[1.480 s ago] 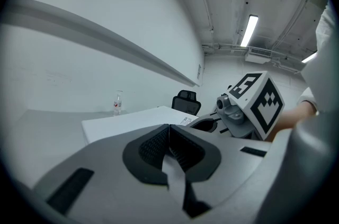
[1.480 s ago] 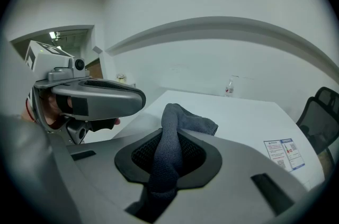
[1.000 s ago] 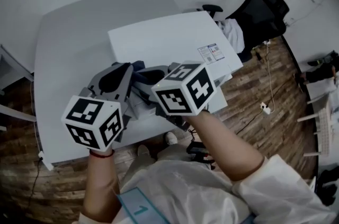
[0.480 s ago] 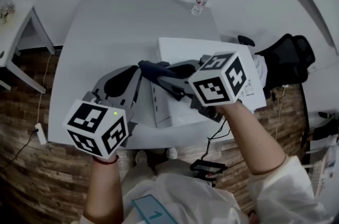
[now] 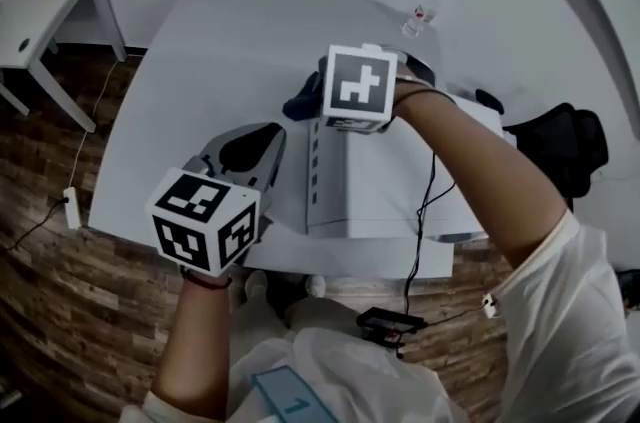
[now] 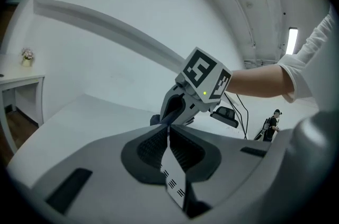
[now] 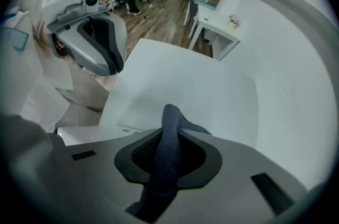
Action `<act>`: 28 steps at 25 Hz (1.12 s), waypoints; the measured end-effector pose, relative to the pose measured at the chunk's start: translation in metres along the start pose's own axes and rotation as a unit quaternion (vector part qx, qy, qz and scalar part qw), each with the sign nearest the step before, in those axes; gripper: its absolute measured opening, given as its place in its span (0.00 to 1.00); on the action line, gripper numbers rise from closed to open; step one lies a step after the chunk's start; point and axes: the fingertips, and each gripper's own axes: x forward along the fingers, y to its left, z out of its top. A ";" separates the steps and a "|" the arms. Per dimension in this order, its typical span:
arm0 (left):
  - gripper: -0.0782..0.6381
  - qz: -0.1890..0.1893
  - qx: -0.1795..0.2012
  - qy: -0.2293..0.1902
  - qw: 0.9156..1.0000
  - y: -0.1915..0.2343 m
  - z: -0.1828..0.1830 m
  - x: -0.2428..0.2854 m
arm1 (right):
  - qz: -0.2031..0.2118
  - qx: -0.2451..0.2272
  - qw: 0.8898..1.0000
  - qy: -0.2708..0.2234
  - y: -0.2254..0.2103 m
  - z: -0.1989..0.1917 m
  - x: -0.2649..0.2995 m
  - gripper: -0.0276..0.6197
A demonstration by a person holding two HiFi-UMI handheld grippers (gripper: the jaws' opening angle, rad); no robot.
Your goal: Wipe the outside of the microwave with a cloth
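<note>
Two grippers are at work. Over the last second both have left their spot close together over the near edge of the microwave (image 5: 380,186). The right gripper (image 7: 168,138) has swung out to the microwave's far left corner and rolled over, so that it now points steeply down. The left gripper (image 6: 168,135) has slid to the microwave's left side, low over the table (image 5: 200,61).

The right fingers (image 7: 197,154) pinch a fold of the dark cloth (image 7: 170,117), and its free end pokes out past the tips. In the head view that cloth shows just off the microwave's far left corner. Whether it already touches the casing I cannot tell. The left fingers (image 6: 151,146) are pressed together with nothing between them.

My reading is that the carrying is over and the wiping is about to start. The cloth now faces down beside the left wall (the one with the vent slots), so a downward or sideways stroke there looks like the natural opening. No surface appears to have been wiped yet.

By count:
- One microwave.
- One cloth.
- Two grippers.
- One clear bottle (image 5: 424,9) beyond the microwave's back edge.
- One small side table (image 5: 50,11) well off to the microwave's left.
- One dark chair (image 5: 565,146) to its right.
- One cable (image 5: 420,211) trailing across its top.
</note>
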 end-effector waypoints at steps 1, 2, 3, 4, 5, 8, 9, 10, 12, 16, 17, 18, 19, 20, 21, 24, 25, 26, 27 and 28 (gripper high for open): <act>0.11 -0.001 0.003 0.005 1.000 0.002 -0.003 0.003 | 0.006 -0.016 1.000 0.019 -0.001 -0.001 0.005 0.16; 0.11 -0.001 0.006 0.009 1.000 0.004 -0.006 0.007 | 0.015 -0.029 0.999 0.036 0.000 -0.001 0.010 0.16; 0.11 -0.001 0.010 0.012 1.000 0.006 -0.009 0.011 | 0.025 -0.040 0.998 0.051 0.001 -0.002 0.015 0.16; 0.11 -0.002 0.016 0.016 1.000 0.007 -0.012 0.017 | 0.037 -0.050 0.996 0.066 0.003 -0.004 0.019 0.16; 0.11 -0.005 0.024 0.021 0.999 0.008 -0.017 0.023 | 0.050 -0.060 0.994 0.081 0.005 -0.007 0.023 0.16; 0.12 -0.017 0.040 0.042 0.998 0.009 -0.036 0.039 | 0.069 -0.089 0.987 0.113 0.012 -0.015 0.033 0.16; 0.12 -0.021 0.039 0.046 0.998 0.008 -0.040 0.042 | 0.069 -0.095 0.986 0.119 0.013 -0.016 0.035 0.16; 0.12 -0.025 0.035 0.047 0.998 0.007 -0.044 0.044 | 0.069 -0.100 0.985 0.126 0.013 -0.017 0.037 0.16; 0.12 -0.031 0.028 0.049 0.998 0.004 -0.050 0.048 | 0.071 -0.109 0.982 0.141 0.013 -0.018 0.042 0.16; 0.12 -0.039 0.024 0.059 0.997 -0.003 -0.059 0.055 | 0.090 -0.111 0.977 0.159 0.022 -0.020 0.048 0.16; 0.12 -0.040 0.023 0.062 0.997 -0.005 -0.062 0.055 | 0.096 -0.109 0.976 0.161 0.025 -0.020 0.048 0.16; 0.12 -0.040 0.021 0.065 0.997 -0.006 -0.064 0.053 | 0.102 -0.107 0.975 0.163 0.028 -0.020 0.048 0.15; 0.12 -0.039 0.018 0.067 0.997 -0.006 -0.067 0.051 | 0.108 -0.105 0.975 0.166 0.031 -0.020 0.048 0.16; 0.12 -0.037 0.015 0.068 0.997 -0.005 -0.070 0.048 | 0.113 -0.103 0.973 0.170 0.034 -0.021 0.047 0.15; 0.12 -0.035 0.011 0.068 0.997 -0.004 -0.072 0.046 | 0.117 -0.103 0.972 0.176 0.036 -0.021 0.047 0.15; 0.12 -0.030 0.006 0.069 0.997 -0.002 -0.077 0.037 | 0.125 -0.108 0.967 0.193 0.043 -0.023 0.047 0.15; 0.12 -0.029 0.004 0.068 0.997 -0.001 -0.077 0.034 | 0.127 -0.109 0.966 0.196 0.045 -0.022 0.047 0.15; 0.12 -0.027 0.003 0.066 0.997 -0.001 -0.077 0.031 | 0.129 -0.109 0.966 0.198 0.047 -0.022 0.047 0.15; 0.12 -0.026 0.002 0.065 0.998 -0.001 -0.077 0.029 | 0.131 -0.110 0.965 0.199 0.049 -0.022 0.046 0.16; 0.12 -0.025 0.001 0.064 0.998 -0.001 -0.078 0.027 | 0.134 -0.109 0.965 0.200 0.051 -0.022 0.046 0.15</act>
